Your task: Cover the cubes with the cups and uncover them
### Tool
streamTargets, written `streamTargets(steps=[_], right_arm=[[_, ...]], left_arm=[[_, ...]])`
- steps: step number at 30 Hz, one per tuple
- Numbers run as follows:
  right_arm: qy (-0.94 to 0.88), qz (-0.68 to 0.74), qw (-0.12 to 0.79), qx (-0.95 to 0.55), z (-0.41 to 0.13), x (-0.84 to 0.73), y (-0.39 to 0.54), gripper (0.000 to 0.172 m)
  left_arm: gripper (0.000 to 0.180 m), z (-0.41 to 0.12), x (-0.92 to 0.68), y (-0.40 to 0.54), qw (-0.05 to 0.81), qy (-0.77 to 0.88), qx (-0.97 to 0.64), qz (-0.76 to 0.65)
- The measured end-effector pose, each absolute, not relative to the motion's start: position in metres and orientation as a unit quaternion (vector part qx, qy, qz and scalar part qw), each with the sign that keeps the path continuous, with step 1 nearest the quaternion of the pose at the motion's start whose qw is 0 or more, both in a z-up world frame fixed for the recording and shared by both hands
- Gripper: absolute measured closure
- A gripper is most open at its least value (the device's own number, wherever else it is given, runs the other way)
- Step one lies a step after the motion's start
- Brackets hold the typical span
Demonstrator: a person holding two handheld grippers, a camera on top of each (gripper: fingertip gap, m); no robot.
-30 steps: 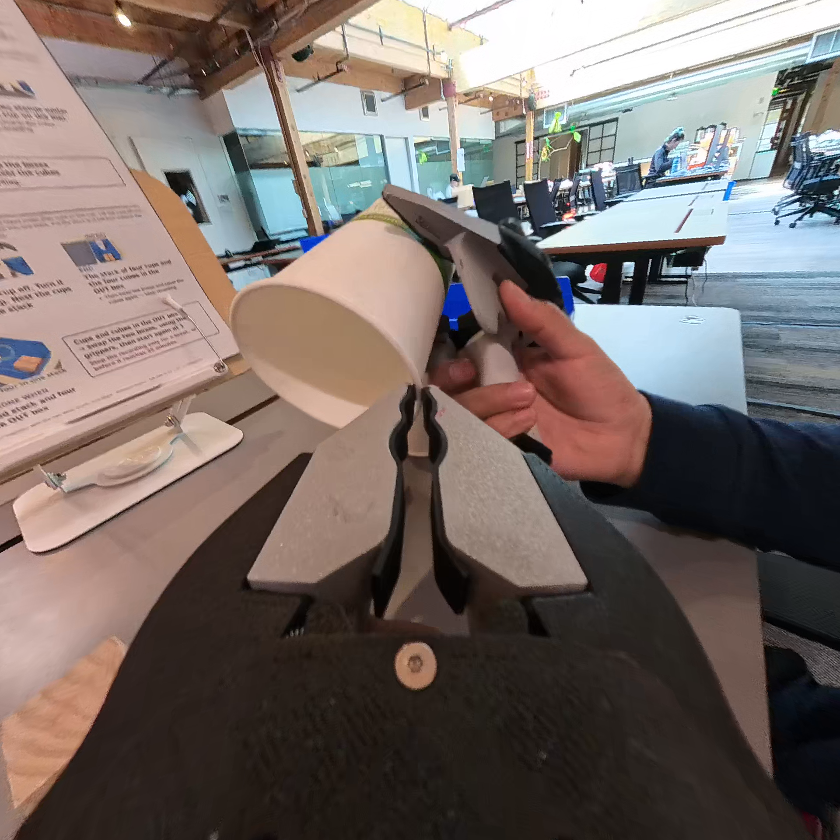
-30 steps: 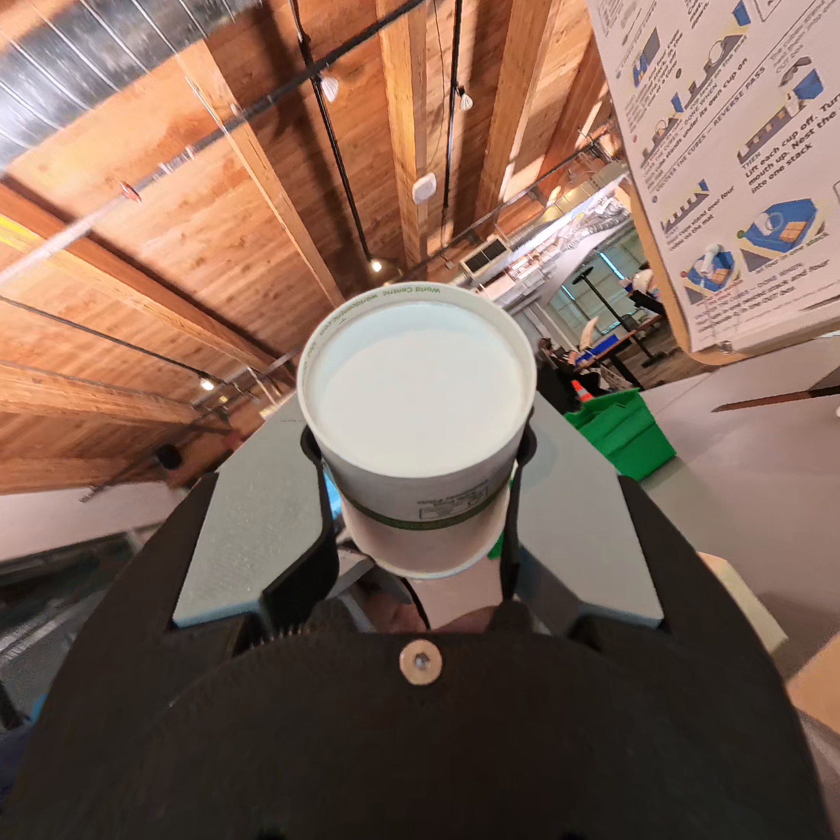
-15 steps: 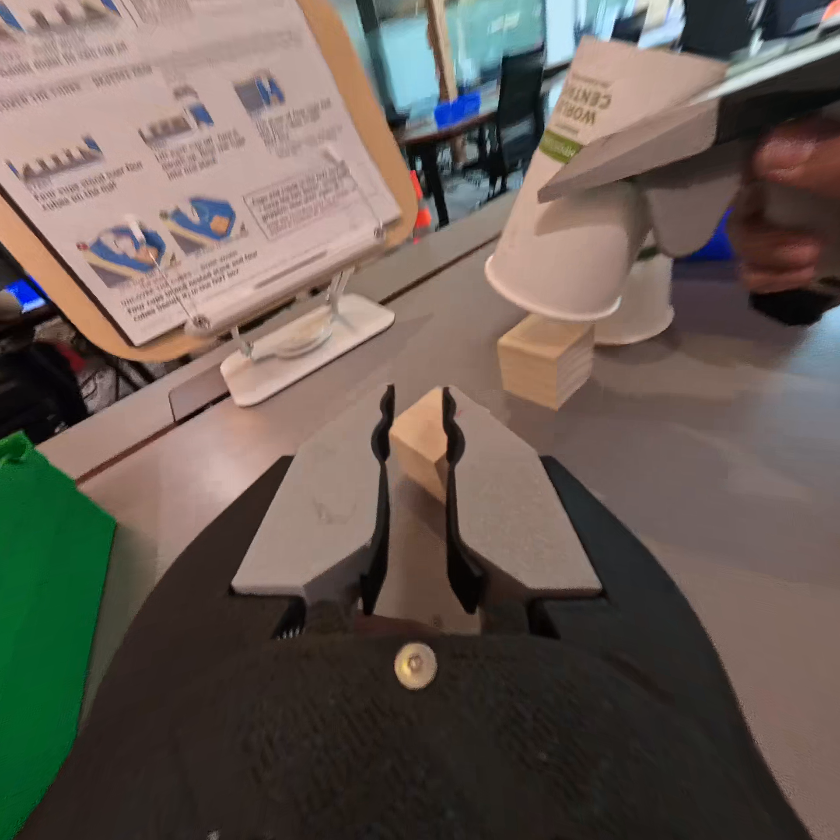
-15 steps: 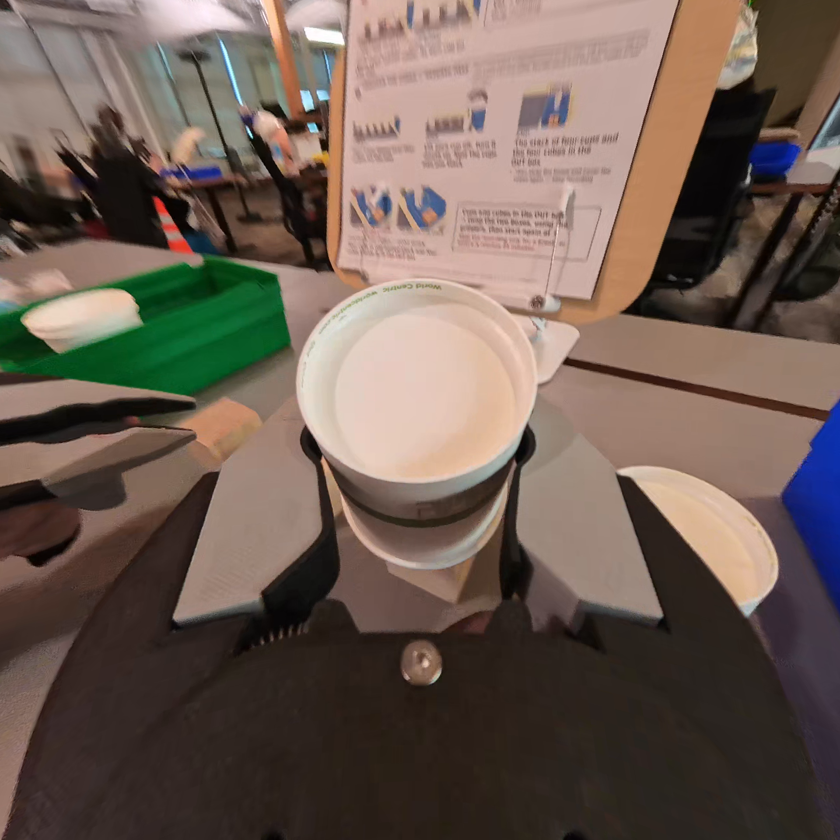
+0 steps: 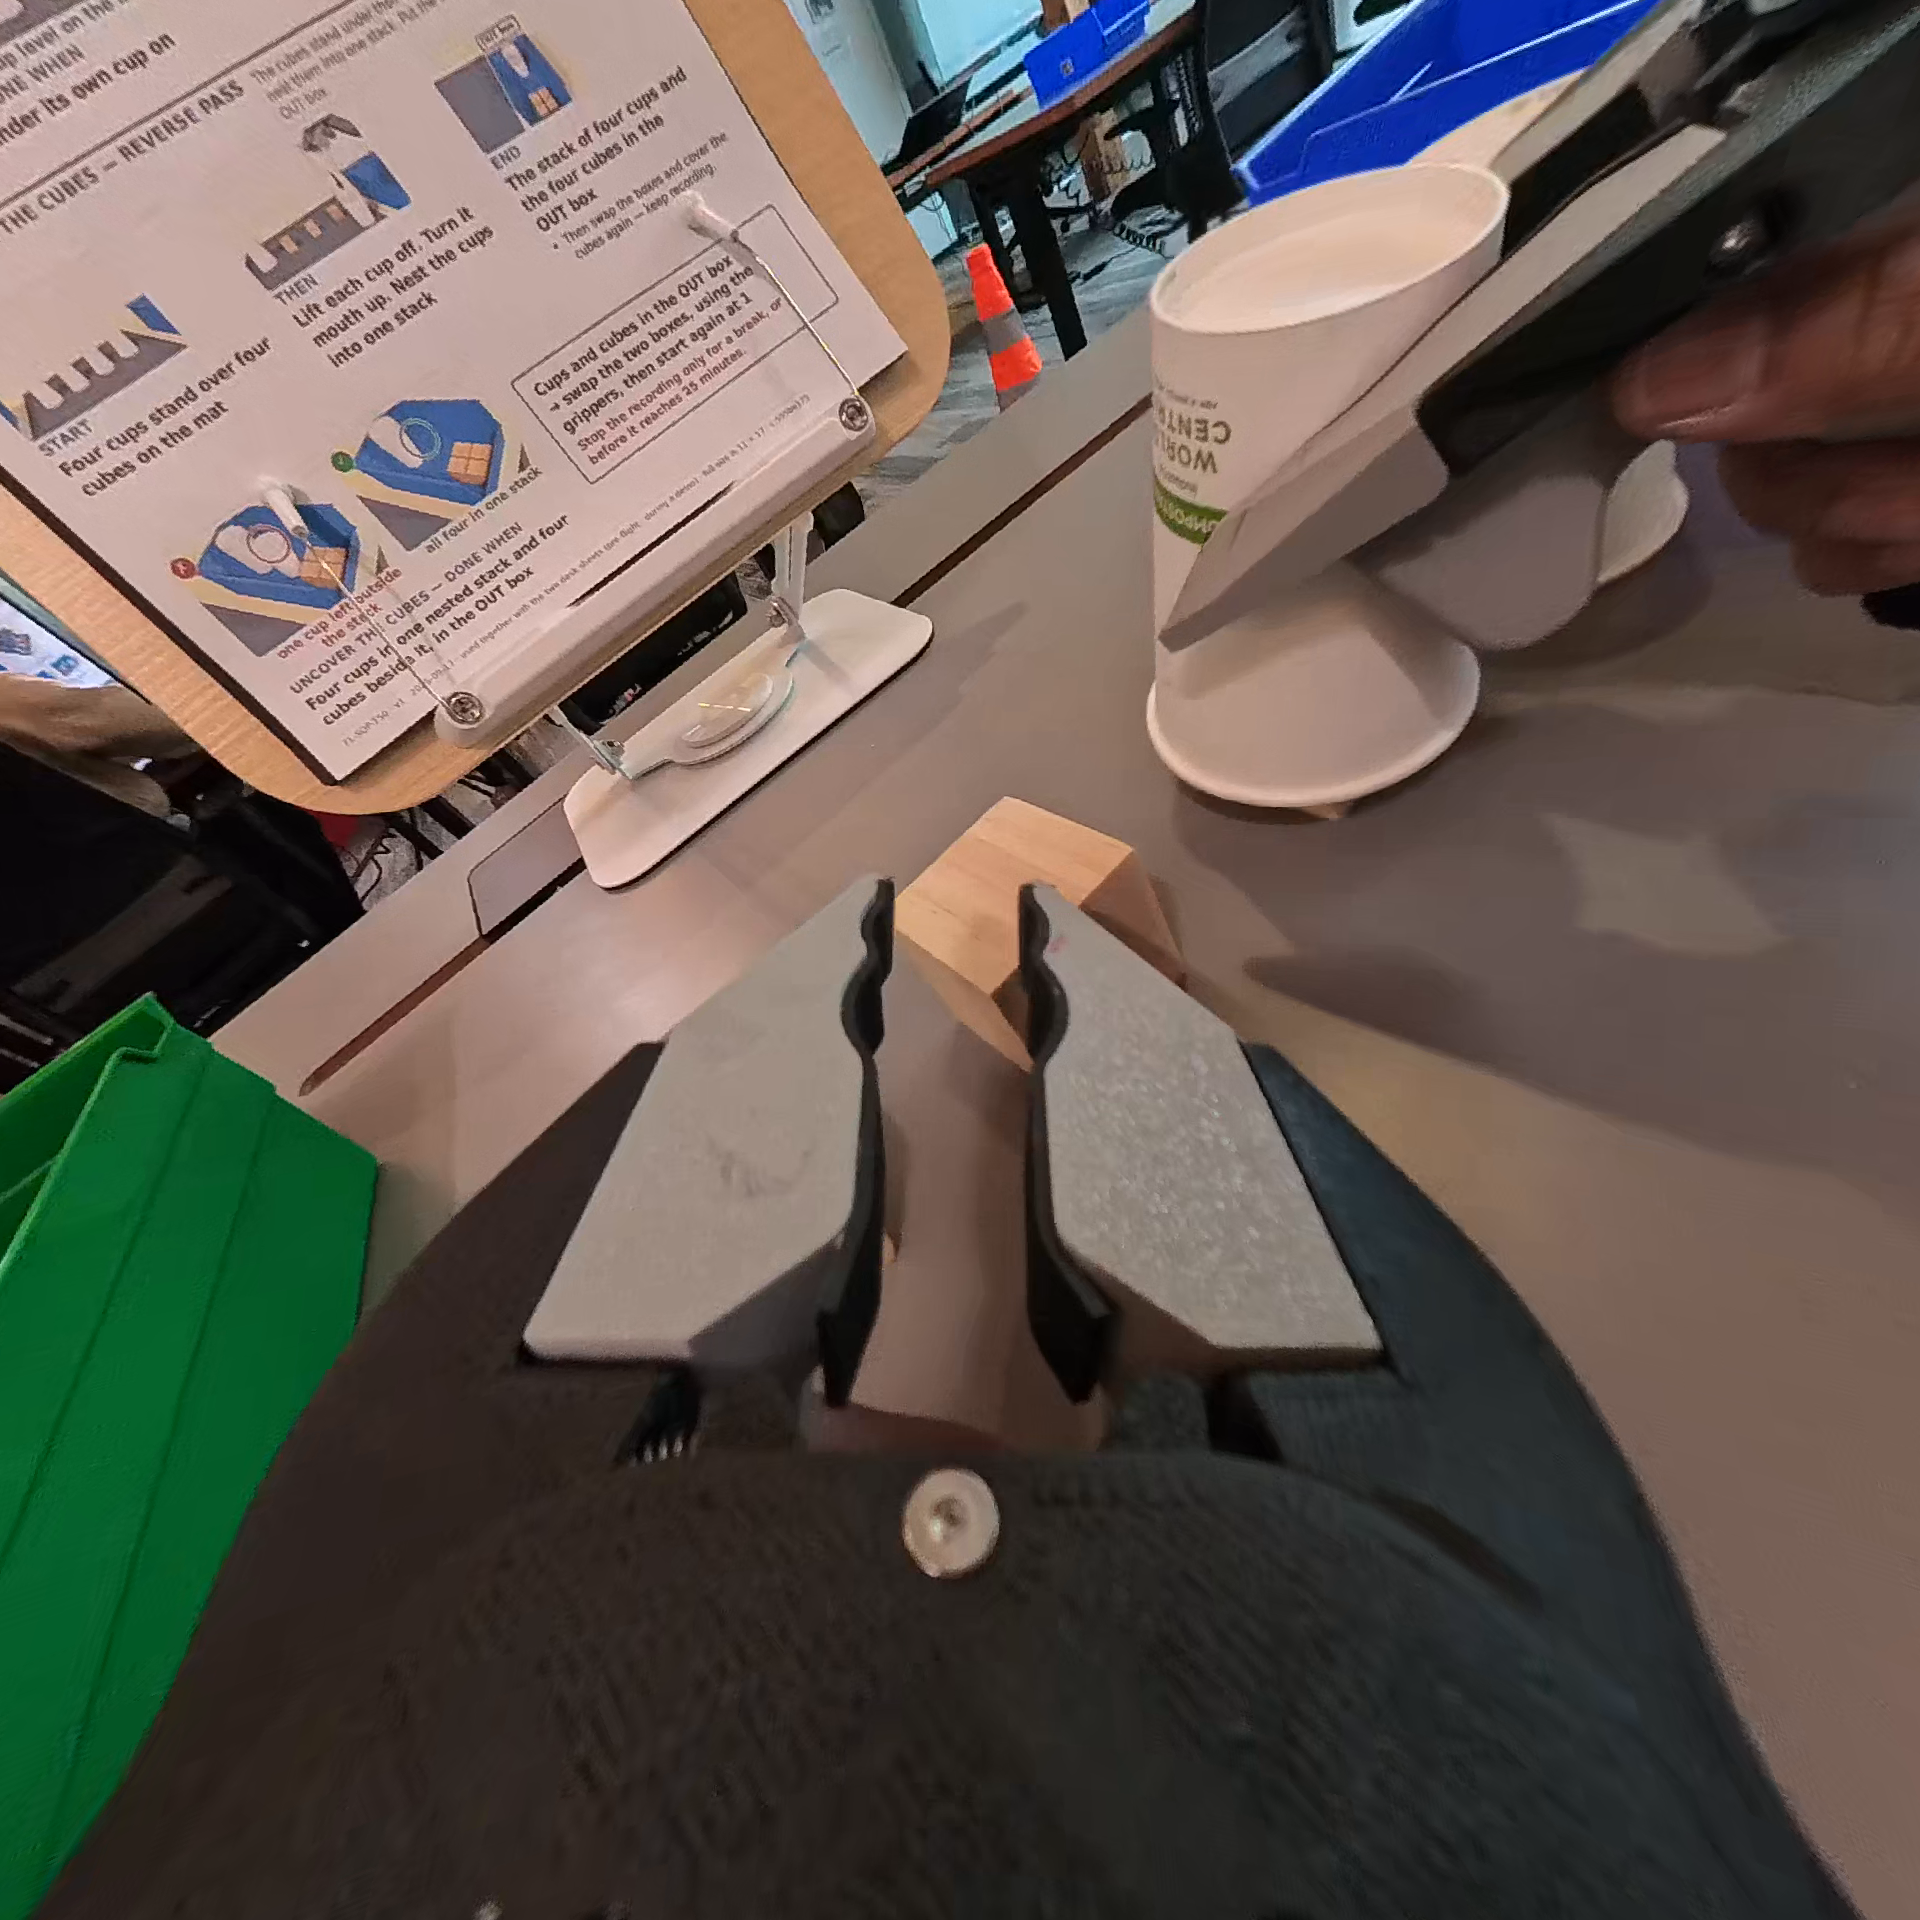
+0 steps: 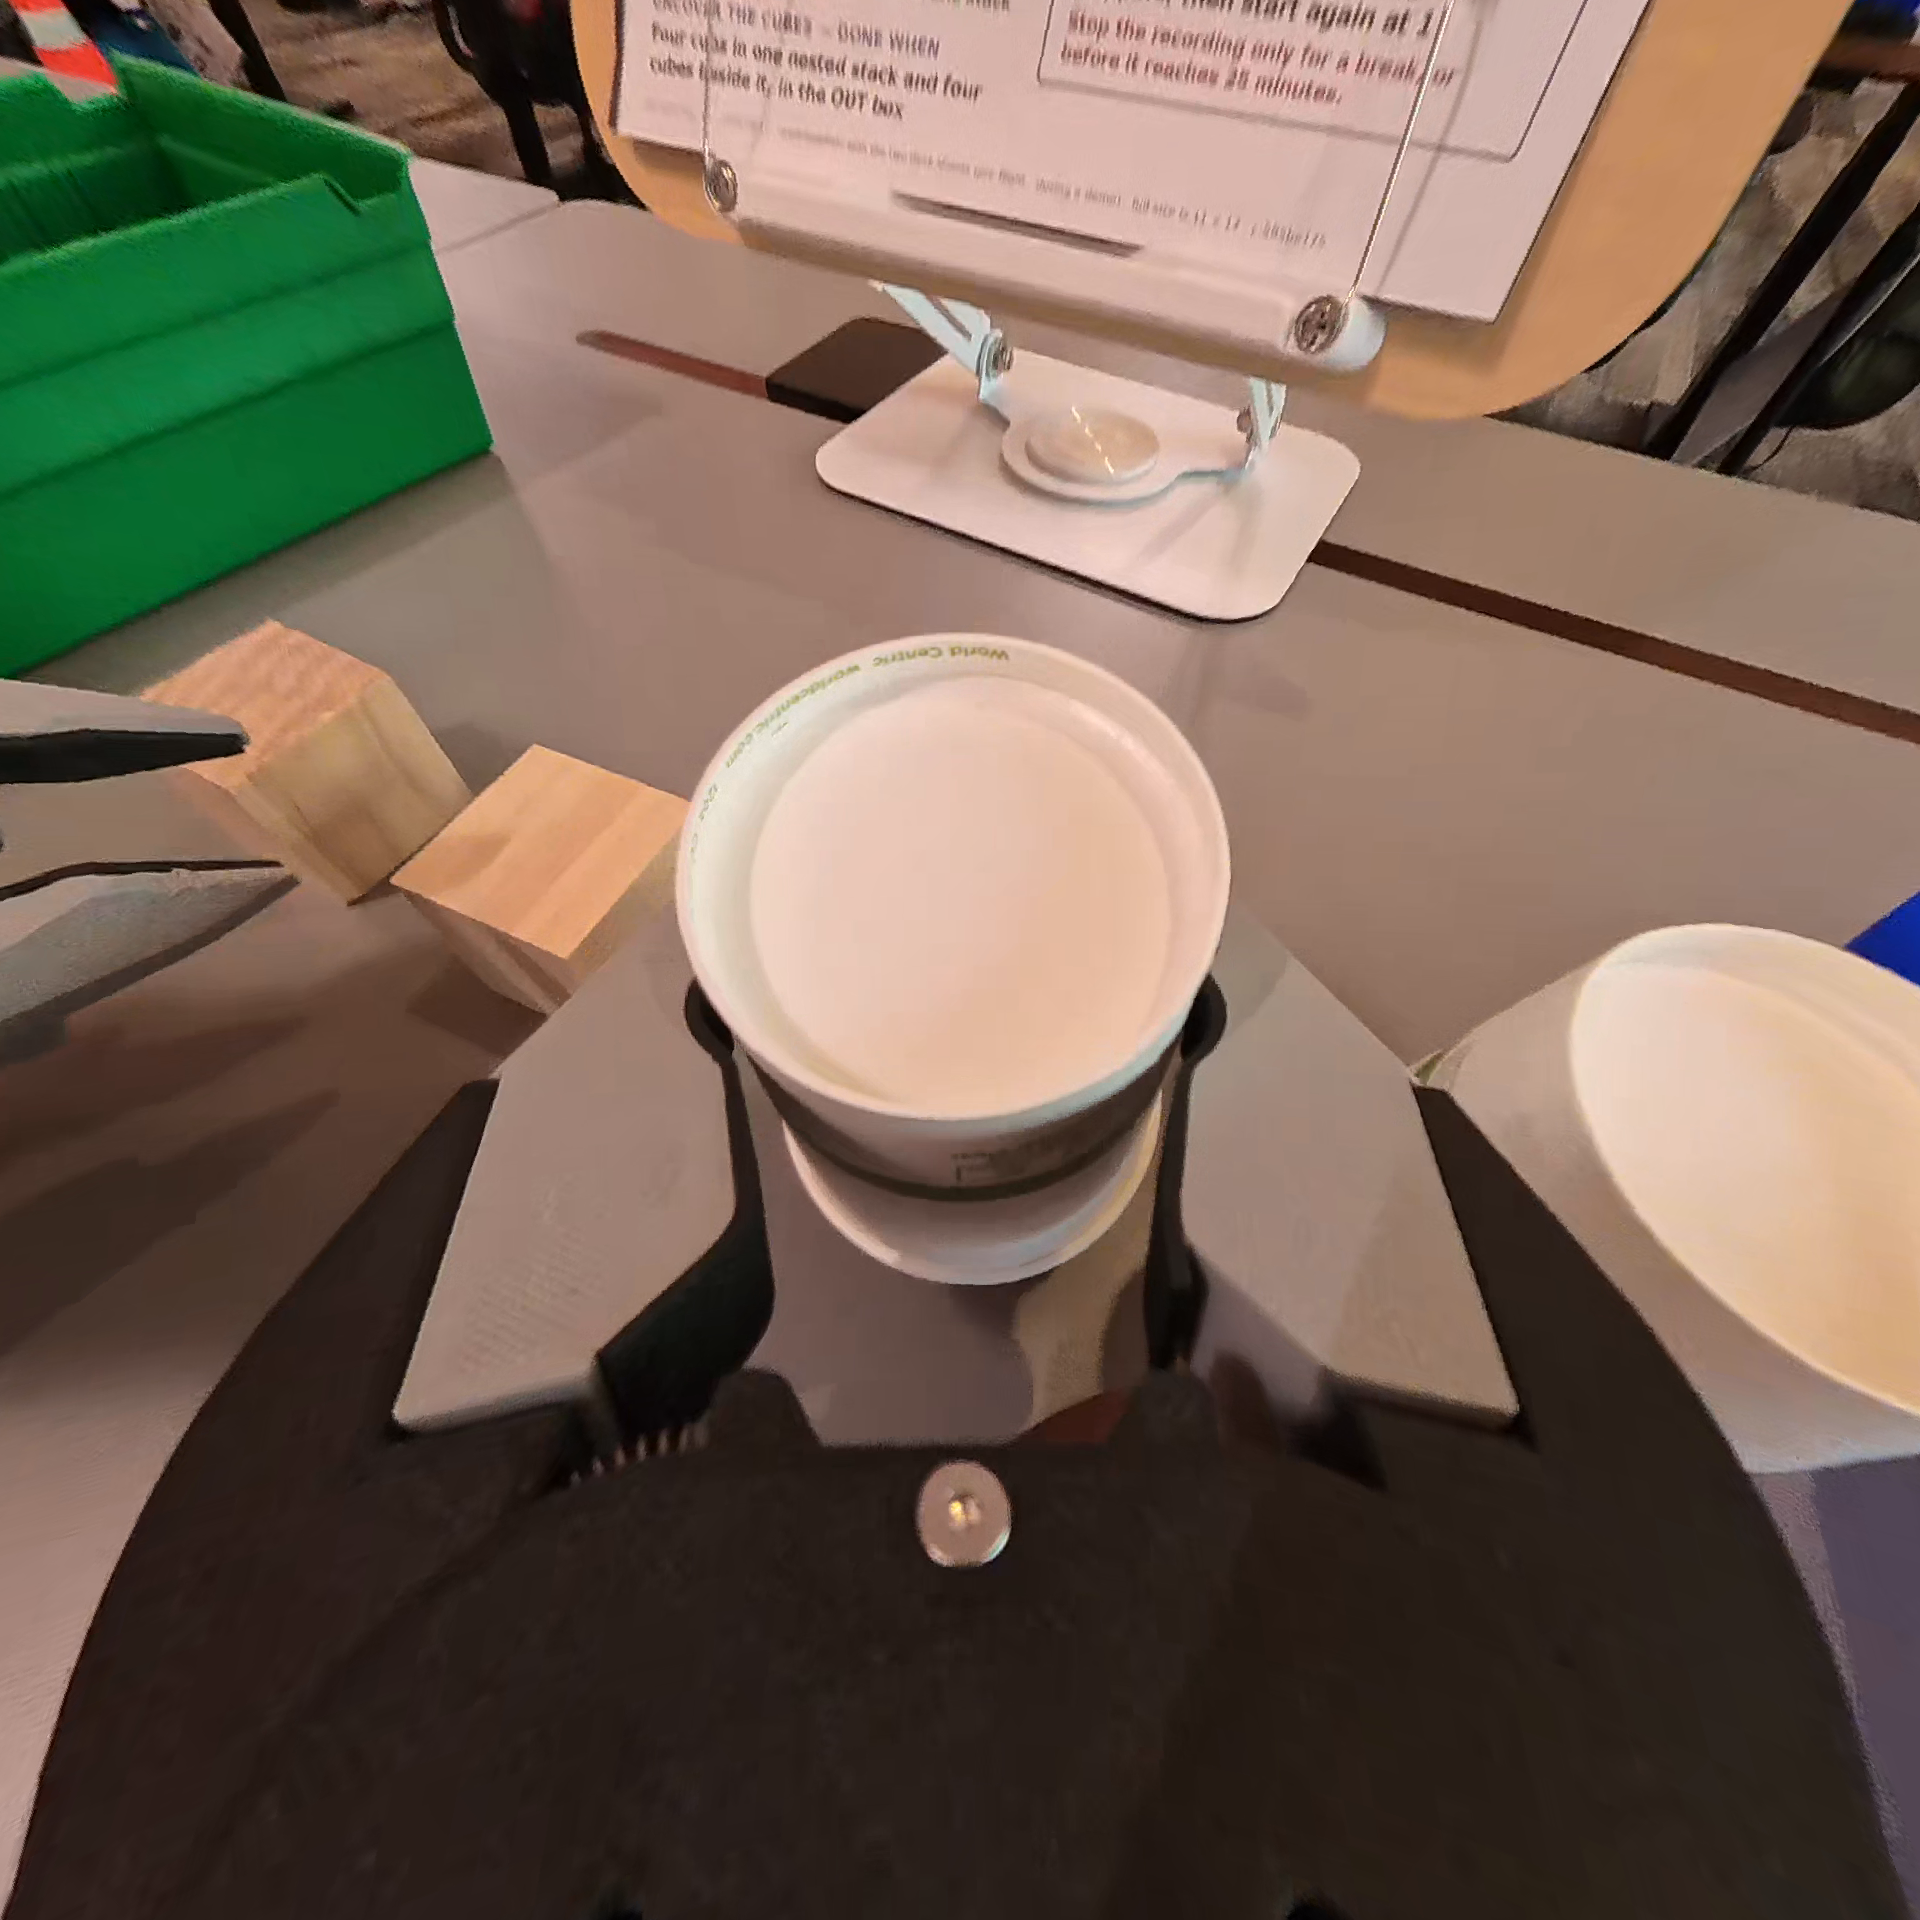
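While the cup comes down: right gripper [image 6: 956, 1039] has its jaws clamped round an upside-down white cup [image 6: 956, 883], both pads pressing its wall.
Cup's place: from the left wrist view the cup [image 5: 1299, 499] stands mouth-down on the desk [image 5: 1558, 987], with a sliver of wood peeping out under its rim, so a cube looks to be going under it right now.
Seating: the rim looks a touch lifted on that side; I'd call this cover nearly done, not finished.
Second cup: another white cup [image 6: 1714, 1164] stands upside down just to the right, partly hidden behind the gripper in the left view; whether a cube is under it cannot be told.
Bare cubes: two wooden cubes lie uncovered, one [image 6: 540, 862] just left of the held cup, another [image 6: 312, 748] beyond it, the two touching or nearly so.
Left gripper: [image 5: 956, 935] jaws a little apart and gripping nothing; a cube [image 5: 997, 883] lies just ahead of the tips, the pads not pressing on it.
Green bin: [image 6: 208, 343] at the desk's far left; contents not visible.
Score so far: one cube being covered, perhaps one already under, two waiting.
Left to do: cover the bare cubes, then the whole uncovering.
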State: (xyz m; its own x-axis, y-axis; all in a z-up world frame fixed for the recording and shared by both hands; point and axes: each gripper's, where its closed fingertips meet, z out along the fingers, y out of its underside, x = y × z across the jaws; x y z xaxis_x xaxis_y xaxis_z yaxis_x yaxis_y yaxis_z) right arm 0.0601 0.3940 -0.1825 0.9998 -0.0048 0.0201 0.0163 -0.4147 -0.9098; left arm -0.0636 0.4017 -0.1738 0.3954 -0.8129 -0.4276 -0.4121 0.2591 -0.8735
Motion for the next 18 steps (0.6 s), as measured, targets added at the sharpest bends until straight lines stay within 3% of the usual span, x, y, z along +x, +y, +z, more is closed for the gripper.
streamTargets(steps=[14,18], right_arm=[[-0.004,-0.027,0.625,-0.78,-0.135,0.06,0.384,0.083],[-0.009,-0.036,0.67,-0.741,-0.11,0.061,0.375,0.087]], left_arm=[[0.158,-0.176,-0.065,0.402,0.59,0.526,-0.59,-0.166],[0.159,-0.15,-0.08,0.395,0.572,0.539,-0.585,-0.198]])
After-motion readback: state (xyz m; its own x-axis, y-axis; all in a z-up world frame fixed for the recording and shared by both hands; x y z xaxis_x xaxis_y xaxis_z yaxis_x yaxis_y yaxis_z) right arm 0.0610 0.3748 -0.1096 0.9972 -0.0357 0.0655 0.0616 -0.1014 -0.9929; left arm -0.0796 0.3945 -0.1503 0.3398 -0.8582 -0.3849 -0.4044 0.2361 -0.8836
